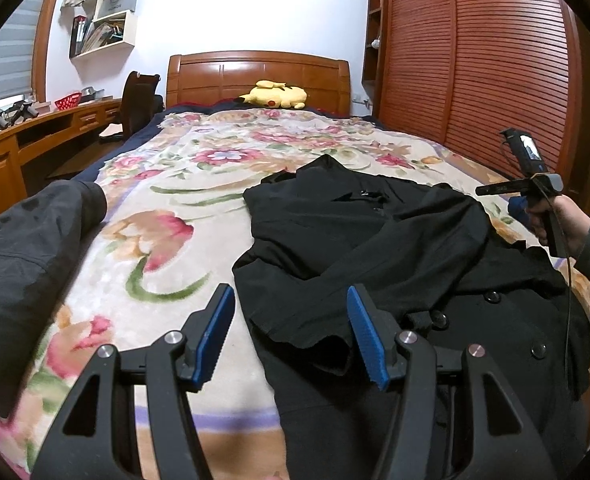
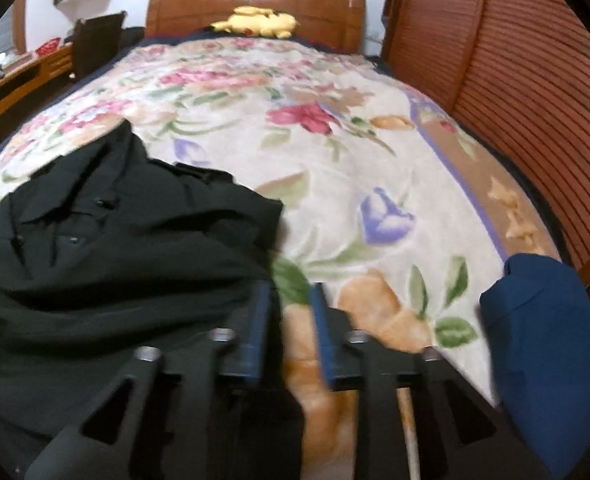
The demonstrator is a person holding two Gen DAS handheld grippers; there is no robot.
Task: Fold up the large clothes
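Nearby, grey garment (image 1: pixel 23 264) and blue cloth (image 2: pixel 551 340) flank the black coat (image 1: pixel 395 248).

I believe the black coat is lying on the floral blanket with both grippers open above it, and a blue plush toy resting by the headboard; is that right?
Not quite: the plush toy by the headboard is yellow, not blue, as the left wrist view shows. The rest holds: the black coat lies on the floral blanket, and the left gripper and right gripper are open above it.
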